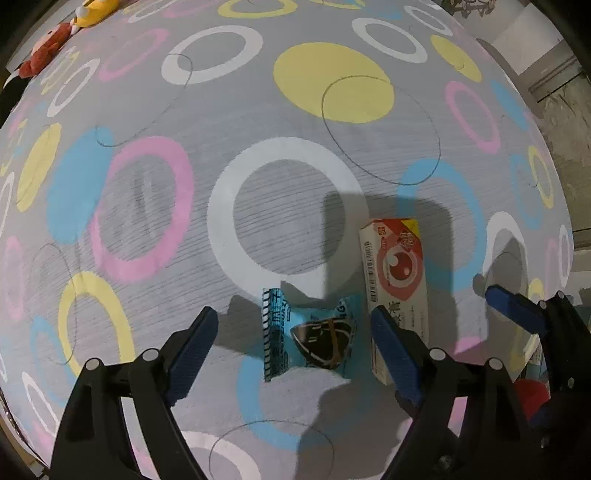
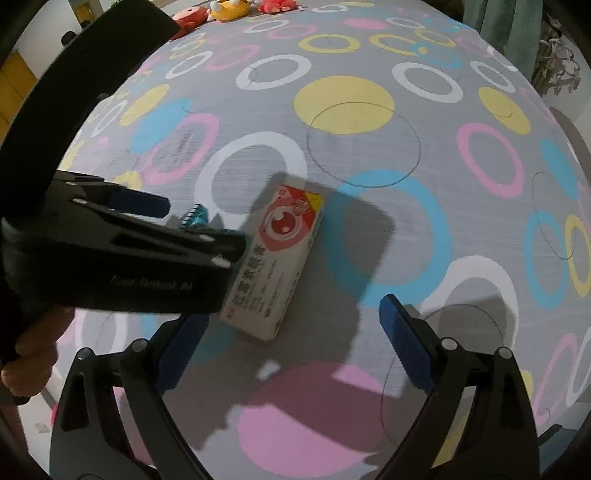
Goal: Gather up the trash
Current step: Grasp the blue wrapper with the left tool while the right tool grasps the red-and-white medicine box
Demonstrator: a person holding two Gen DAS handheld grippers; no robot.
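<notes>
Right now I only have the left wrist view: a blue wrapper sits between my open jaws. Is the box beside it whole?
Observer: Yes. In the right wrist view the box shows full length, closed, lying flat on the cloth.
Operator: Is the right gripper lined up on it?
Observer: Roughly. The right gripper is open, and the box's near end lies between its fingers, untouched.
Operator: Are the two grippers clear of each other?
Observer: They are close. The left gripper fills the left side of the right view, hiding most of the wrapper and overlapping the box's left edge.
Operator: Anything else back there?
Observer: Three plush toys at the far edge.
</notes>
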